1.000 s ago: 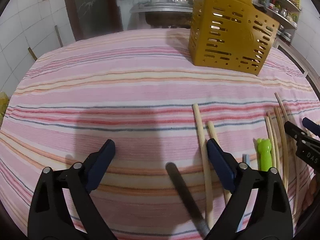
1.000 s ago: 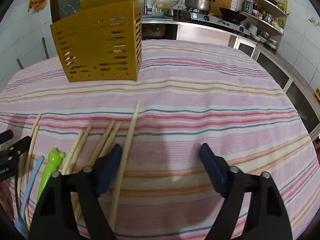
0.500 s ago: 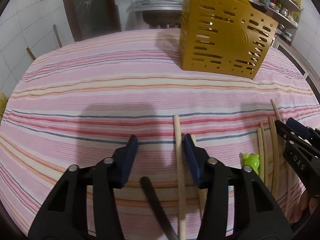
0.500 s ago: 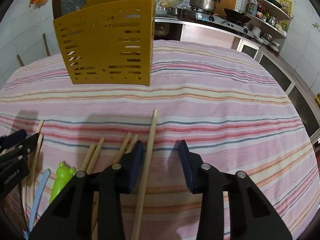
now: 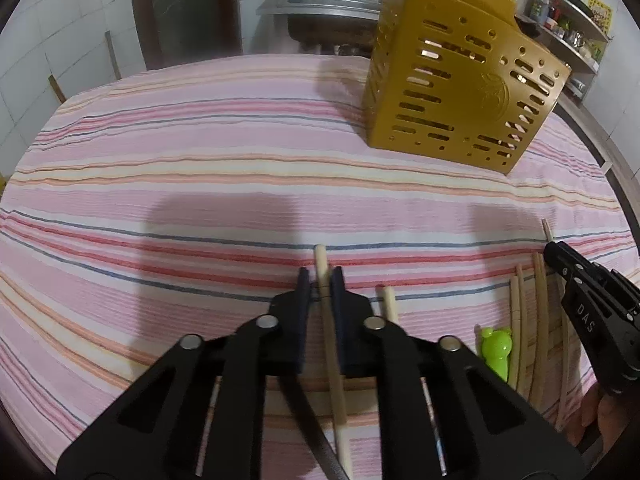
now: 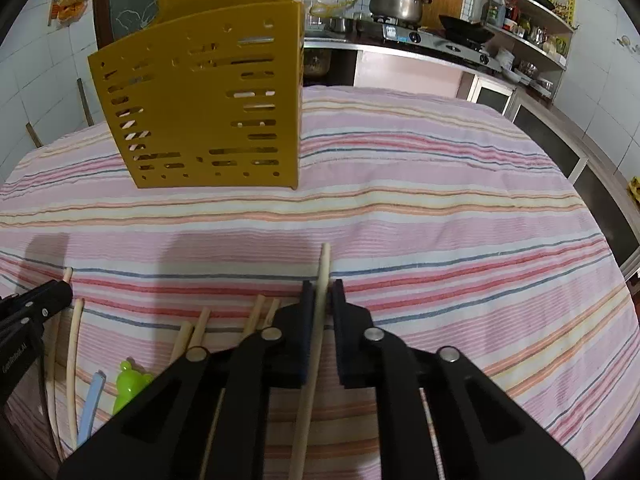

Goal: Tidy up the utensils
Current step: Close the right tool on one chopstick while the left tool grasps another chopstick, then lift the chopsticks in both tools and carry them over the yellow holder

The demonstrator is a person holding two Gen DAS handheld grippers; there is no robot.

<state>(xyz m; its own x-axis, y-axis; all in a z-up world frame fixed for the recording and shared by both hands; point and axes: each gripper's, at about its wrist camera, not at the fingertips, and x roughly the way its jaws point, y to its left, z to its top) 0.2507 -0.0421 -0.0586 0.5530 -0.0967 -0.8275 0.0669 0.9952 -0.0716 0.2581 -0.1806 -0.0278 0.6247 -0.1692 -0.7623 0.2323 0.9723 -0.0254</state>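
A pink striped tablecloth [image 5: 200, 184] covers the table, in a tiled kitchen with a gas stove [image 6: 436, 36], a steel pot [image 6: 396, 2] and shelves of jars behind. The yellow slotted utensil holder [image 5: 460, 92] stands upright at the far side. A second ago both tongs gaped wide; their jaws have just been closing. Now the left gripper [image 5: 321, 280] pinches one pale chopstick [image 5: 320, 256] near its far tip, and the right gripper [image 6: 322, 292] pinches another chopstick [image 6: 325, 258] likewise. More chopsticks, a green frog-shaped handle [image 5: 496, 346] and a light blue handle [image 6: 92, 400] lie on the cloth between them. "DAS" shows on the right tool's side.
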